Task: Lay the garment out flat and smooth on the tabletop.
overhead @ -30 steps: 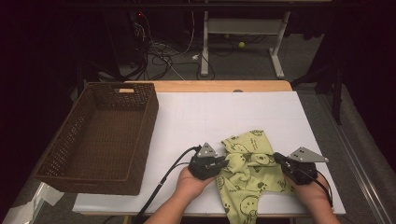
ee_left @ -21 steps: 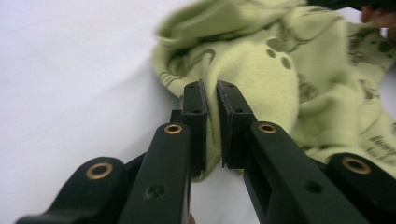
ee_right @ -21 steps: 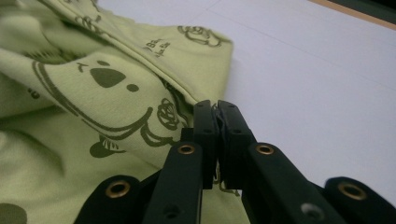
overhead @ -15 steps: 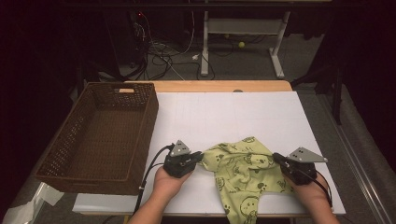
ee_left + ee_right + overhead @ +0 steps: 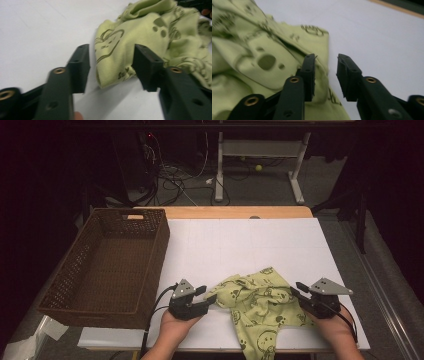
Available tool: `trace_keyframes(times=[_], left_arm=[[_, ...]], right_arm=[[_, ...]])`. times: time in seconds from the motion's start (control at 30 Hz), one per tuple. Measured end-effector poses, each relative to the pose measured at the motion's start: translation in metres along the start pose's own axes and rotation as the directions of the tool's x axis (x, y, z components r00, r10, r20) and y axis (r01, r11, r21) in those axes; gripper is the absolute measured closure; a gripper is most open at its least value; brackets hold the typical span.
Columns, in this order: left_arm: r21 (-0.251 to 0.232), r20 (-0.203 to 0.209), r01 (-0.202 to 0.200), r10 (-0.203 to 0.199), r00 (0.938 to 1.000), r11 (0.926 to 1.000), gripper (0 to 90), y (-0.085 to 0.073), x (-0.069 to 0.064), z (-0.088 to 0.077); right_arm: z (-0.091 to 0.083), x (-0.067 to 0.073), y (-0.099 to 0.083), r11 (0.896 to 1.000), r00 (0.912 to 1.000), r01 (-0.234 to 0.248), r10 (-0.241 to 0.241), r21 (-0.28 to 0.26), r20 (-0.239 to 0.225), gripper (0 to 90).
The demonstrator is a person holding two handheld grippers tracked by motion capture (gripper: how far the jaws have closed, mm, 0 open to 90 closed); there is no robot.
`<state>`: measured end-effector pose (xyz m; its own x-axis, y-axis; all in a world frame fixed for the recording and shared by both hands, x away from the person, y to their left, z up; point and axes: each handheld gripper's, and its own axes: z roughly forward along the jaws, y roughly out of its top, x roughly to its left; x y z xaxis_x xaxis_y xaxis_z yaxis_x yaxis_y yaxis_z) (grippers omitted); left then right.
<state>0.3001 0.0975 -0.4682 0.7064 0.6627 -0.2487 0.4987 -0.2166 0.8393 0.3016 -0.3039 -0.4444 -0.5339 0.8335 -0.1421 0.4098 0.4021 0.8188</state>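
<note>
Now both grippers, left [image 5: 111,67] and right [image 5: 325,75], have just been opening, releasing the spread green garment [image 5: 260,305] at the near edge of the white table [image 5: 240,240]; next, re-grip for 1 fold, judging by its lie.

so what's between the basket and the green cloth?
In the high view, the left tool and bare white tabletop lie between the basket and green cloth.
</note>
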Motion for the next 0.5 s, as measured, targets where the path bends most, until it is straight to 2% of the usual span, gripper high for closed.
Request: trace_keyframes(times=[0.03, 0.1, 0.17, 0.23, 0.3, 0.4, 0.5], left_arm=[[-0.018, 0.018, 0.004, -0.003, 0.9998, 0.9998, 42.9, 0.0, 0.0, -0.001], [-0.043, 0.04, 0.012, -0.01, 0.9991, 0.999, 35.1, 0.001, -0.002, -0.001], [-0.036, 0.05, 0.001, 0.001, 0.9988, 0.9993, 30.9, 0.001, -0.005, 0.001], [-0.011, 0.035, -0.016, 0.016, 0.9993, 0.9998, 22.6, 0.001, -0.008, 0.003], [0.015, -0.011, -0.025, 0.025, 0.9996, 0.9996, 13.8, 0.0, -0.011, 0.005], [0.05, -0.013, -0.022, 0.023, 0.9997, 0.9985, 0.0, 0.001, -0.013, 0.007], [0.05, -0.005, -0.025, 0.025, 0.9997, 0.9985, 0.0, -0.001, -0.013, 0.004]], right_arm=[[-0.002, 0.001, 0.003, 1.0, 1.0, -0.005, 0.005, -0.02, -0.006, 65.5], [-0.006, 0.007, 0.01, 0.998, 0.9997, -0.009, 0.007, -0.058, -0.023, 62.0], [-0.007, 0.016, 0.018, 0.995, 0.9983, -0.003, -0.003, -0.1, -0.059, 61.1], [-0.005, 0.029, 0.028, 0.992, 0.9954, 0.017, -0.029, -0.126, -0.091, 60.3], [0.0, 0.044, 0.036, 0.989, 0.9899, 0.059, -0.076, -0.139, -0.12, 59.7], [0.012, 0.065, 0.046, 0.985, 0.9794, 0.097, -0.119, -0.14, -0.163, 59.3], [0.023, 0.076, 0.052, 0.984, 0.9722, 0.122, -0.145, -0.132, -0.184, 58.9]])
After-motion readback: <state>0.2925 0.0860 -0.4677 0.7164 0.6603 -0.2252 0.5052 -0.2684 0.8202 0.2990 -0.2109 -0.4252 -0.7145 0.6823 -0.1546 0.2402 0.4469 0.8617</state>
